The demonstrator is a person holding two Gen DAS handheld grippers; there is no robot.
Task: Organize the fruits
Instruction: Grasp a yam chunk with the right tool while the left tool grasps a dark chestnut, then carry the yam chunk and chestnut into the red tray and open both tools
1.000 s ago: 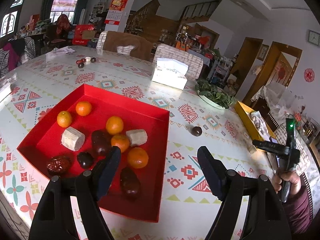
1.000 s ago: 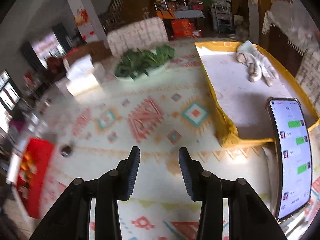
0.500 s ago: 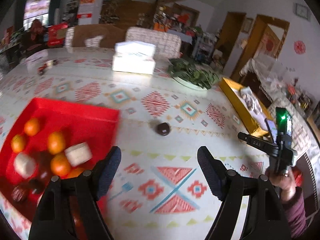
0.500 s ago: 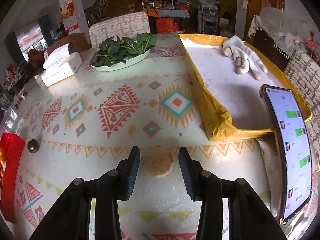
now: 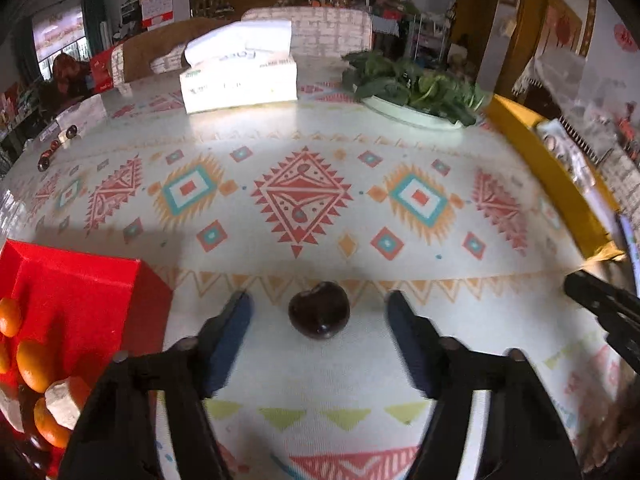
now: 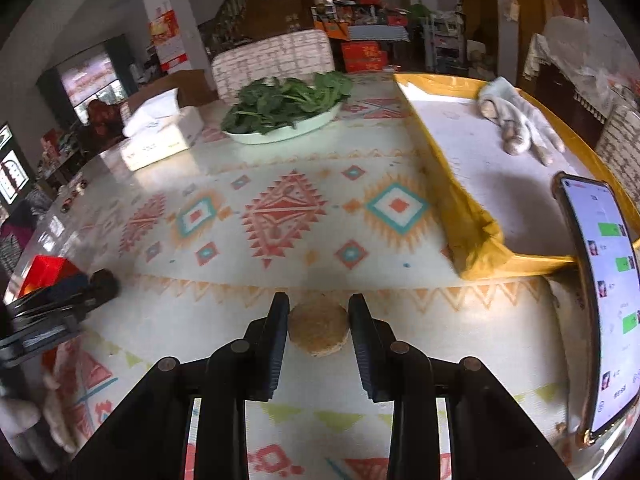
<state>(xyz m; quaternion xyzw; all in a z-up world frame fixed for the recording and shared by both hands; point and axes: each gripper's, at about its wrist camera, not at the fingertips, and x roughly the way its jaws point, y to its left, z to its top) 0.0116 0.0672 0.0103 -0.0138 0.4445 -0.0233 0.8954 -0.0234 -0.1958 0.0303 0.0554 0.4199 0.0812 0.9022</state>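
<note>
On a dining table (image 5: 320, 128) covered in a pale cloth with red, orange and teal geometric motifs, two hand-held black grippers work side by side. Nearest, the left gripper (image 5: 318, 306) straddles a dark, glossy, round cherry-like fruit (image 5: 319, 315) lying on the cloth; its jaws are closing, with clear gaps on both sides of the fruit, so nothing is gripped yet. Just to that gripper's left sits a red square tray (image 5: 76, 280) holding small orange citrus fruits (image 5: 34, 364) and pale rough chunks (image 5: 62, 402). The right gripper (image 6: 319, 316) has its jaws drawn together on a round, flat, brown biscuit-like piece (image 6: 319, 330), the pads pressing its two sides while it rests on the cloth. To this gripper's right a smartphone with a lit chat screen (image 6: 600, 288) stands on edge, and beyond it lies a yellow-rimmed tray with a white liner (image 6: 472, 236) carrying a light grey knitted glove (image 6: 516, 128). Farther ahead of both grippers stand a pale oval dish of dark green leaves (image 6: 280, 120) and a white tissue box (image 5: 238, 76). Chairs and cluttered shelves fill the room behind.
</note>
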